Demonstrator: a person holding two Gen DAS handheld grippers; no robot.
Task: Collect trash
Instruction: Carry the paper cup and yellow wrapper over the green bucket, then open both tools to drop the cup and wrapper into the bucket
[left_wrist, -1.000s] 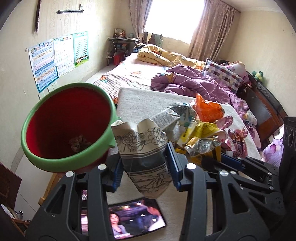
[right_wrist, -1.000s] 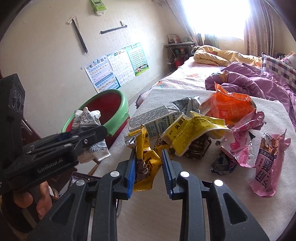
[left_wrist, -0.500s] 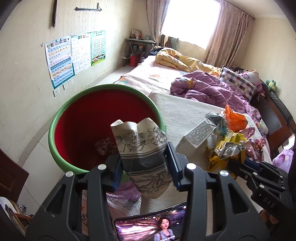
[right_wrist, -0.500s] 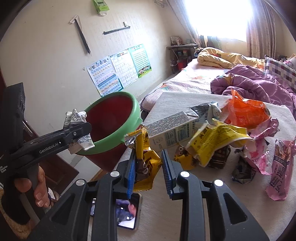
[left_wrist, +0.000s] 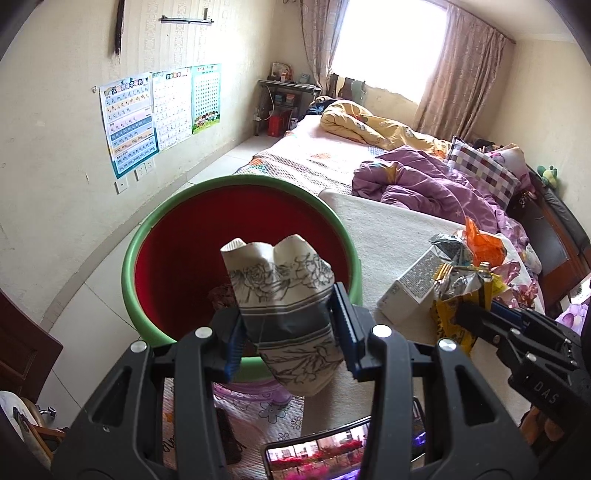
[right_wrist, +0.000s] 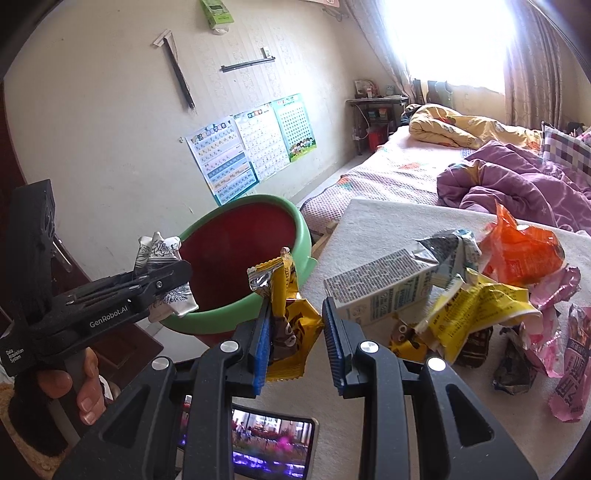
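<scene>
A crumpled paper cup (left_wrist: 280, 280) with a floral print is pinched in my left gripper (left_wrist: 290, 332), which is shut on it above the near rim of the green bin (left_wrist: 166, 236) with its red inside. A dark scrap lies at the bin's bottom. In the right wrist view the left gripper (right_wrist: 162, 291) and cup (right_wrist: 159, 251) hang at the bin's (right_wrist: 303, 236) left rim. My right gripper (right_wrist: 297, 343) is shut on a yellow snack wrapper (right_wrist: 291, 321), held in the air at the table's edge beside the bin. A milk carton (right_wrist: 380, 291), an orange bag (right_wrist: 524, 251) and several wrappers lie on the table.
The table has a beige cloth (right_wrist: 388, 221). A phone (right_wrist: 273, 443) with a lit screen lies at its near edge. Behind it stands a bed with a purple quilt (right_wrist: 517, 184). Posters hang on the wall left of the bin. A person's hand (right_wrist: 70, 384) holds the left gripper.
Both grippers have moved left toward the bin. The cup now hangs over the bin's near rim, and the yellow wrapper has been carried from the pile to the table's edge.
</scene>
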